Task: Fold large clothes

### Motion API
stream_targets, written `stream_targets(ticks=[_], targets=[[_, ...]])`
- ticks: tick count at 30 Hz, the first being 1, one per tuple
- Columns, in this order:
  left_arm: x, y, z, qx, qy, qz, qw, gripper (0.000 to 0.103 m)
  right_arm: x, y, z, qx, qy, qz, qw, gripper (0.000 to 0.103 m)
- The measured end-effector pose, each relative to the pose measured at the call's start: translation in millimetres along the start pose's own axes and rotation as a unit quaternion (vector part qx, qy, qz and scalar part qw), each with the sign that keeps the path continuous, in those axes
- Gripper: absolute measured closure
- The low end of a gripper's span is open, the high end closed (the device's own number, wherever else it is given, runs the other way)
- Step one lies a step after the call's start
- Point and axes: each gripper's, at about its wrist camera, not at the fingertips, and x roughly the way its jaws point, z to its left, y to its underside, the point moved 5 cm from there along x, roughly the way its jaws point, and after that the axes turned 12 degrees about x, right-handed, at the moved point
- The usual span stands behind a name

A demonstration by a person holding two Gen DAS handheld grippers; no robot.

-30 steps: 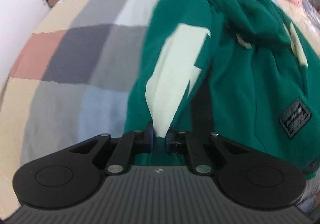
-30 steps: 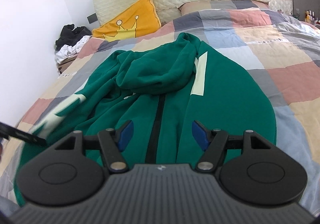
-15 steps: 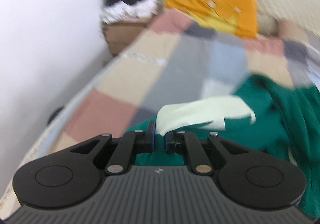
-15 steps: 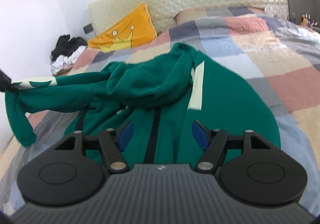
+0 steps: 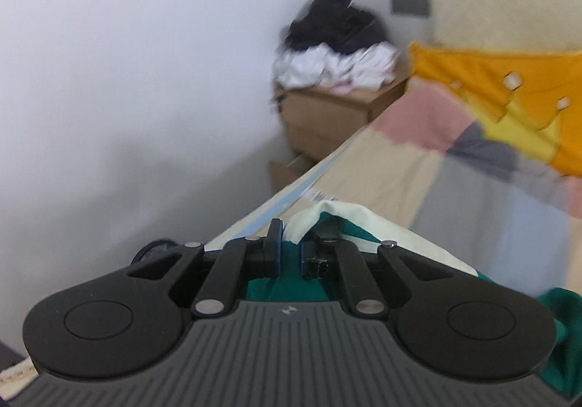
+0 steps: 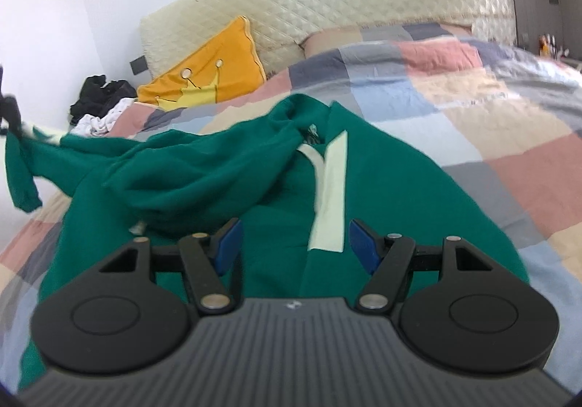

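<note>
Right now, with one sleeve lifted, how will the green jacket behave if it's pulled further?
Likely floppy: the sleeve sags between the left gripper and the jacket, its cuff dangling. Probably bunches rather than slides flat, since folds pile up at the chest. It seems light; the fingers' small pinch holds it.

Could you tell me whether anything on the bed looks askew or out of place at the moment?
Yes: the green hoodie lies unevenly. Its hood is bunched across the chest, and one sleeve is stretched off to the side, clamped in the left hand-held gripper. The right hand-held gripper is open above the body.
</note>
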Motion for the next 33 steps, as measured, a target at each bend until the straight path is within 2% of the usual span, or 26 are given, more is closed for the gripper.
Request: stream_targets(ticks=[6,11,13,14,15,18,22,25,28,33], targets=[[75.1,42.6,-14.8,0.005,-0.002,0.05,0.9987,0.092,34.3,8.5,-11.6,0.041,0.01,0.046,0.998,0.035],[94.3,68.5,-13.8,0.001,0.016,0.061,0.998,0.086,44.3,11.1,-12.7,0.051,0.012,0.052,0.997,0.035],[90.5,74.9,-9.8,-0.008,0.021,0.066,0.9976,0.07,43.9,11.4,-11.7,0.053,0.01,0.052,0.997,0.035],[87.4,77.3,-8.7,-0.012,0.029,0.072,0.9969,0.054,43.1,11.4,-11.4,0.053,0.009,0.052,0.997,0.035],[80.3,82.3,-6.9,-0.017,0.044,0.08,0.9957,0.042,42.0,11.6,-10.8,0.053,0.008,0.052,0.997,0.035],[56.1,92.5,-0.4,-0.041,0.088,0.091,0.9911,0.038,36.7,9.8,-9.6,0.052,0.001,0.049,0.997,0.035],[7.0,121.7,4.5,-0.078,0.148,0.108,0.98,0.037,24.3,7.2,-7.9,0.049,-0.008,0.039,0.998,0.035],[-31.7,146.1,0.2,-0.056,0.173,0.12,0.976,0.037,14.1,5.5,-7.0,0.049,-0.017,0.034,0.998,0.035],[-67.3,170.0,3.2,-0.05,0.182,0.112,0.9757,0.037,2.1,5.0,-5.3,0.037,-0.023,0.028,0.999,0.035],[-129.7,220.9,0.9,-0.05,0.234,0.136,0.9613,0.037,-18.0,2.6,-5.8,0.032,-0.035,0.02,0.999,0.035]])
